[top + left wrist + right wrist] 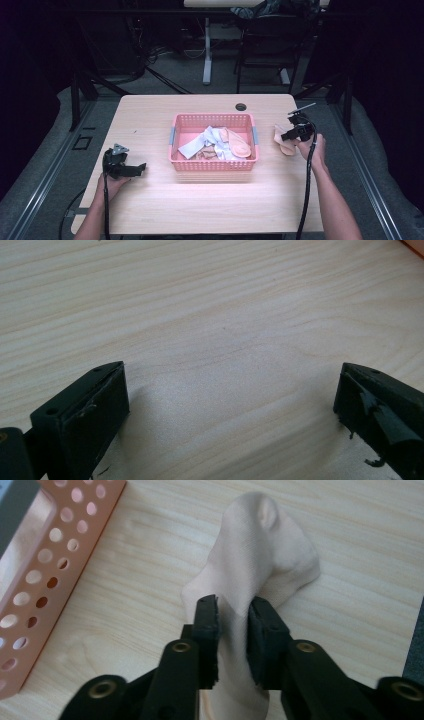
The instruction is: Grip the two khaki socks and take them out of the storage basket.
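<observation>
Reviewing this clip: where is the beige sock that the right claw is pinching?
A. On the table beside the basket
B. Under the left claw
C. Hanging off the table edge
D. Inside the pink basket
A: the right claw is shut on the beige sock, which lies on the table outside the pink basket.

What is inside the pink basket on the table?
The pink basket holds a loose heap of socks: white ones and peach ones, overlapping. What lies under the heap is covered. One more peach sock lies outside on the table, pinched by the right gripper.
</observation>
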A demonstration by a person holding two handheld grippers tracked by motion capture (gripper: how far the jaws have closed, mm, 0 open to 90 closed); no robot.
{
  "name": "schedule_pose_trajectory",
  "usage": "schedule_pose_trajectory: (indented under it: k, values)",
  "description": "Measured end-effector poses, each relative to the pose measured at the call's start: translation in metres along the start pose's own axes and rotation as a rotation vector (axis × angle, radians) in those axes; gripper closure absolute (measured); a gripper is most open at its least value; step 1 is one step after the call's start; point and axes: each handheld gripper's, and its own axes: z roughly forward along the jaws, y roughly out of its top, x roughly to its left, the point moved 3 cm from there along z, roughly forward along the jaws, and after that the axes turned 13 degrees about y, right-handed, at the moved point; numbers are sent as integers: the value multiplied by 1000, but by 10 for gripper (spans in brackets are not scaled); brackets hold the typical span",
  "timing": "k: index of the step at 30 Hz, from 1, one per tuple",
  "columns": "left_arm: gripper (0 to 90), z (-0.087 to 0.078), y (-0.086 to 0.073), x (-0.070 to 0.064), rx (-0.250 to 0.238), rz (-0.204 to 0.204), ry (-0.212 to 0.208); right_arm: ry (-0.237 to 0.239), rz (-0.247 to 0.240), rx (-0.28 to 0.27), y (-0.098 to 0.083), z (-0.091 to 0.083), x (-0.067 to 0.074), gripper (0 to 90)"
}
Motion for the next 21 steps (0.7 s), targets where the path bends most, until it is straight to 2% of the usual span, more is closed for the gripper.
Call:
schedule_pose_trajectory:
  k: [2, 4, 5, 8, 12, 16, 18, 21]
  values:
    - [9, 0, 0, 0, 0, -1, 0, -4, 9, -2, 0, -1, 0, 621]
    - [10, 0, 0, 0, 0, -1, 2, 7, 15, 1, 1, -3, 0, 503]
    - [10, 0, 0, 0, 0, -2, 3, -2, 22, -10, 1, -5, 0, 462]
    - [10, 0, 0, 0, 0, -2, 3, 2, 22, -27, 2, -11, 2, 358]
    - [9, 0, 0, 0, 0, -1, 1, 33, 17, -54, 5, -19, 6, 249]
    - [9, 0, 0, 0, -1, -1, -1, 41, -23, -69, 8, -24, 14, 142]
    - [9, 0, 0, 0, -1, -1, -1, 42, -56, -72, 10, -25, 18, 134]
    - [10, 0, 0, 0, 0, 0, 1, 19, -89, -65, 14, -26, 27, 118]
